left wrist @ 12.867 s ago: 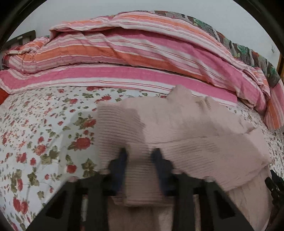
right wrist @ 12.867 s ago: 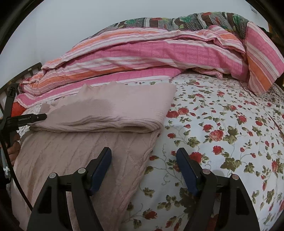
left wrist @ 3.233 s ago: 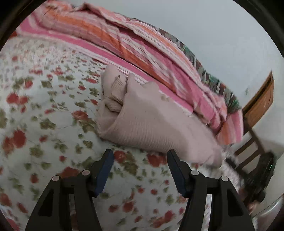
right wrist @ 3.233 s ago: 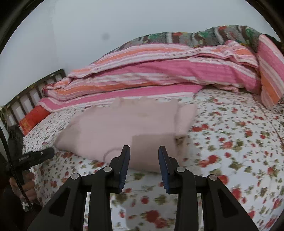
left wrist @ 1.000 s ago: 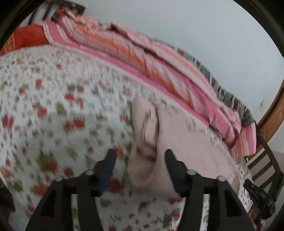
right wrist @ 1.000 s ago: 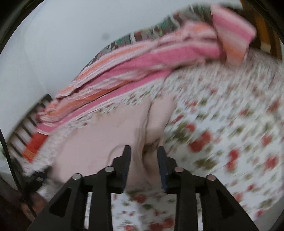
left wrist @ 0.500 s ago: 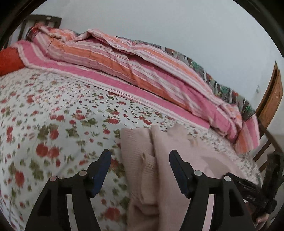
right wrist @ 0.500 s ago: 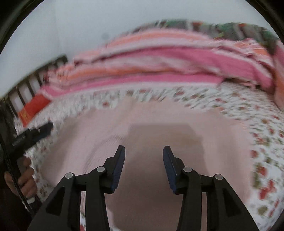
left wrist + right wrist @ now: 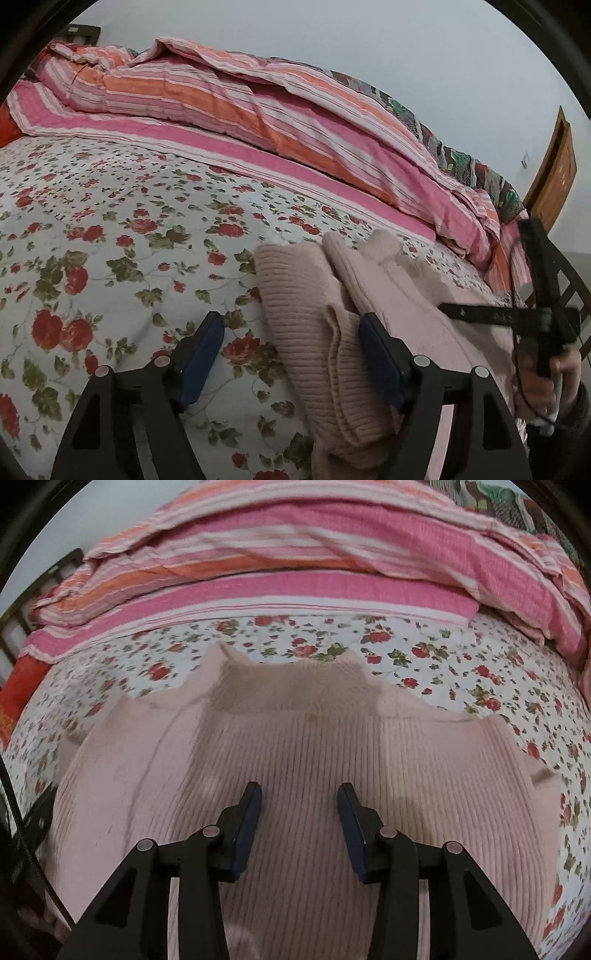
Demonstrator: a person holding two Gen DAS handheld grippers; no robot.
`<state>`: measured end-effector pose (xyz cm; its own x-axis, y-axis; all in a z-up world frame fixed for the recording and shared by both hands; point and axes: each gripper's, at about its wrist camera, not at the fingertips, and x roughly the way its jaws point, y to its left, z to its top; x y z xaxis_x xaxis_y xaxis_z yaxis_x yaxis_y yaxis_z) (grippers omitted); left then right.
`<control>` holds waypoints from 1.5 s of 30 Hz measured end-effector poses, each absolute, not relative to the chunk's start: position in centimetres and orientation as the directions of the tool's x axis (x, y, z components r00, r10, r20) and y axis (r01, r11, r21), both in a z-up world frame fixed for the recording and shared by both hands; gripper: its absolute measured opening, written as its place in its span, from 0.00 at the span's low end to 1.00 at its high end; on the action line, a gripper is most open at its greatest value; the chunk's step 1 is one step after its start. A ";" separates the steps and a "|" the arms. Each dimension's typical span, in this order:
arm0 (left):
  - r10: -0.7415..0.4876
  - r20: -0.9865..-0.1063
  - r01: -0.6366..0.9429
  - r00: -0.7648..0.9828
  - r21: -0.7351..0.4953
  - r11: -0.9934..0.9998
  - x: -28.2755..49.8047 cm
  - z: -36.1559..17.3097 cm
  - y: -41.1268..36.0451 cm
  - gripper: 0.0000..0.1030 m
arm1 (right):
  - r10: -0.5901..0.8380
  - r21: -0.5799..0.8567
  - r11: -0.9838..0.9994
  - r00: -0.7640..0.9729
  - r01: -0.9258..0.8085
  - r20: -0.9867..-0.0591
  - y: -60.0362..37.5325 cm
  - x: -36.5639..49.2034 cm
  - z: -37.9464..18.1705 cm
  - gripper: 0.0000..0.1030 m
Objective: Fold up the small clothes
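Note:
A folded pale pink ribbed sweater (image 9: 314, 760) lies on the floral bed sheet (image 9: 461, 664). In the left wrist view the sweater's (image 9: 306, 332) folded left end, with a cuff on top, lies between my fingers. My left gripper (image 9: 291, 328) is open, its right finger against the knit and its left finger over the sheet. My right gripper (image 9: 299, 794) is open and empty just above the middle of the sweater. The right gripper (image 9: 480, 314) also shows at the right of the left wrist view, held in a hand.
A pink and orange striped quilt (image 9: 258, 110) is heaped along the far side of the bed (image 9: 92, 229). A dark headboard (image 9: 18, 627) is at the left. A wooden door (image 9: 554, 173) and a dark chair (image 9: 569, 288) stand at the right.
Both grippers have come closer to the sweater. My left gripper now has the sweater's left end between its fingers. My right gripper has opened wider and dropped over its middle.

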<state>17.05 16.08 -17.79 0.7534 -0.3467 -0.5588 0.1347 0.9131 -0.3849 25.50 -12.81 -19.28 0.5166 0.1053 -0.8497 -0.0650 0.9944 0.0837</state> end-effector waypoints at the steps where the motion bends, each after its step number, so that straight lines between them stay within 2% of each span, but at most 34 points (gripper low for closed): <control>1: -0.348 -0.558 0.137 0.753 -0.385 0.913 17.1 -17.8 16.1 0.73 | 0.095 0.076 0.995 0.518 -0.058 -0.850 -12.7 25.9 -19.3 0.41; 7: -0.332 -0.563 0.144 0.757 -0.351 0.925 17.1 -17.9 15.6 0.73 | 0.097 0.097 0.995 0.531 -0.028 -0.842 -12.5 27.6 -19.9 0.43; 15: -0.357 -0.552 0.162 0.754 -0.371 0.914 17.2 -17.9 16.0 0.73 | 0.104 0.108 0.994 0.542 -0.026 -0.834 -12.6 27.7 -19.8 0.43; 32: -0.345 -0.558 0.151 0.755 -0.364 0.919 15.8 -17.6 16.2 0.73 | 0.229 0.165 0.973 0.582 -0.162 -0.780 -12.9 18.8 -17.4 0.43; 39: -0.507 -0.484 0.191 0.713 -0.561 0.805 11.8 -16.9 18.0 0.73 | 0.208 0.098 0.974 0.642 -0.202 -0.738 -12.3 14.4 -17.9 0.43; 45: -0.518 -0.527 0.203 0.674 -0.542 0.815 9.0 -18.3 16.3 0.73 | 0.182 0.057 0.978 0.693 -0.199 -0.698 -12.1 12.6 -18.5 0.43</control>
<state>8.99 16.29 -18.26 0.6736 -0.5183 -0.5268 0.2033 0.8153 -0.5422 12.57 -12.08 -18.50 0.6931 0.1818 -0.6976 -0.1993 0.9783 0.0569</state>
